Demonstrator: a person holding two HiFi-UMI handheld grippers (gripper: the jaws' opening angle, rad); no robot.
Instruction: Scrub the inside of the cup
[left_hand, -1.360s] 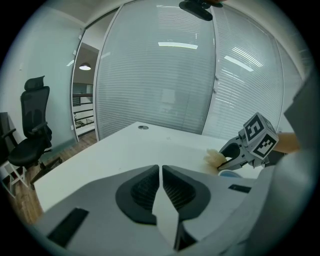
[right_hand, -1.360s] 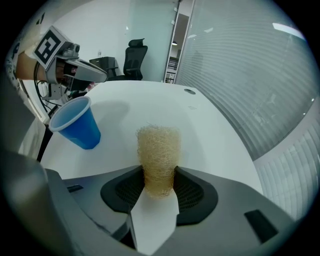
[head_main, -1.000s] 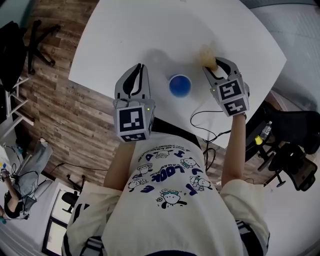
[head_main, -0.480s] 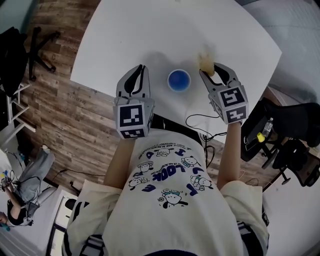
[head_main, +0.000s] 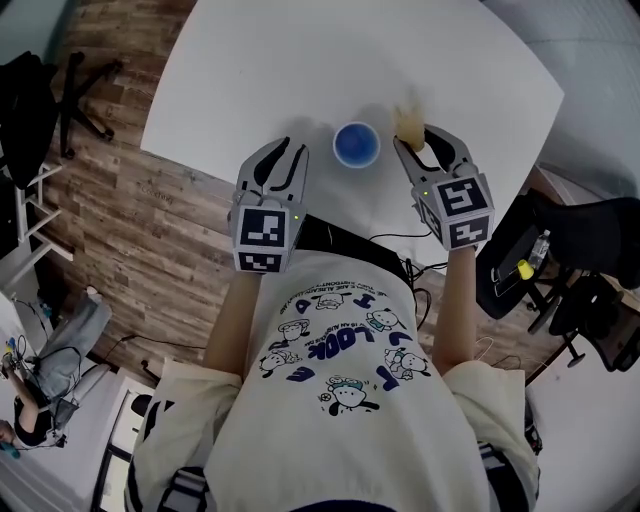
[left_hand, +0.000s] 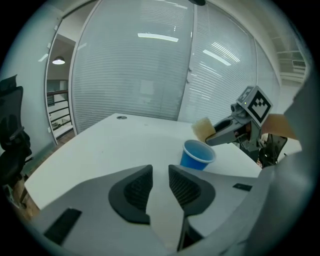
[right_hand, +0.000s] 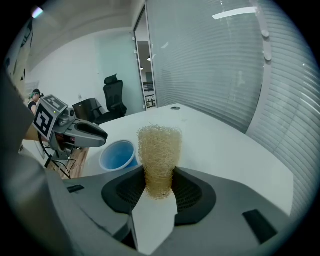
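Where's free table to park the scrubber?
The wide stretch of table beyond the cup is bare. Crowded: the near edge, with the cup between the left gripper, jaws just opening and empty, and the right gripper holding the scrubber.

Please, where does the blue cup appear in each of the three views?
Head view: blue cup upper centre, on the white table.
Left gripper view: cup right of centre, beyond the jaws.
Right gripper view: cup left of centre.
Shared landmark: the scrubber in the right tool.
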